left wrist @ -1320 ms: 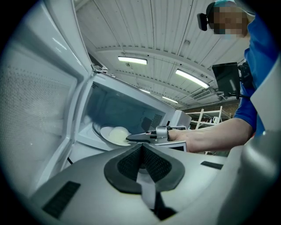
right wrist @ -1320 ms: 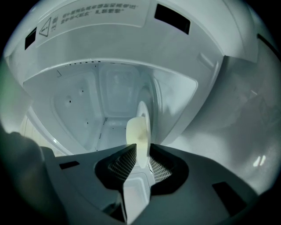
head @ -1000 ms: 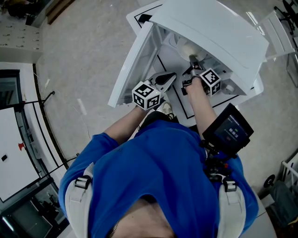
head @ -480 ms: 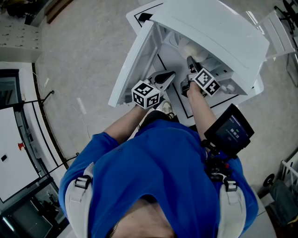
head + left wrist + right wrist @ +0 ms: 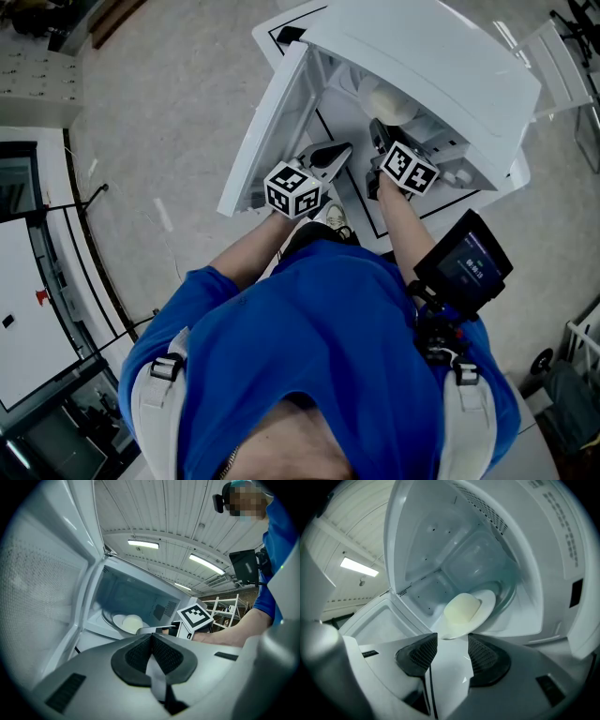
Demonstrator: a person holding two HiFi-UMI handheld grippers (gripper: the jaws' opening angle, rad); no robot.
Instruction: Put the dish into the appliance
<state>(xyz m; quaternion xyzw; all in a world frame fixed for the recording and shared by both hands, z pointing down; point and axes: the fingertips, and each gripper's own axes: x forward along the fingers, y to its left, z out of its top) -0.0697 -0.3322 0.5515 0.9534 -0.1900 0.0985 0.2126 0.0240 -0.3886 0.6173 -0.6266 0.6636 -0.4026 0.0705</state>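
White microwave door (image 5: 265,122) is hanging open at left; beside it the left tongs (image 5: 343,150) are waiting pressed together, pinching nothing. Rightward, the right tongs (image 5: 451,641) have just been opening and are standing spread, the rim of the plate (image 5: 486,603) lying at their tips, unpressed. Release seems to be finishing; next they should be backing straight out without snagging it. Inside the microwave (image 5: 422,56) the plate is sitting flat on the turntable (image 5: 508,590), face up under a pale lump (image 5: 461,610); being round, it is showing no long axis.
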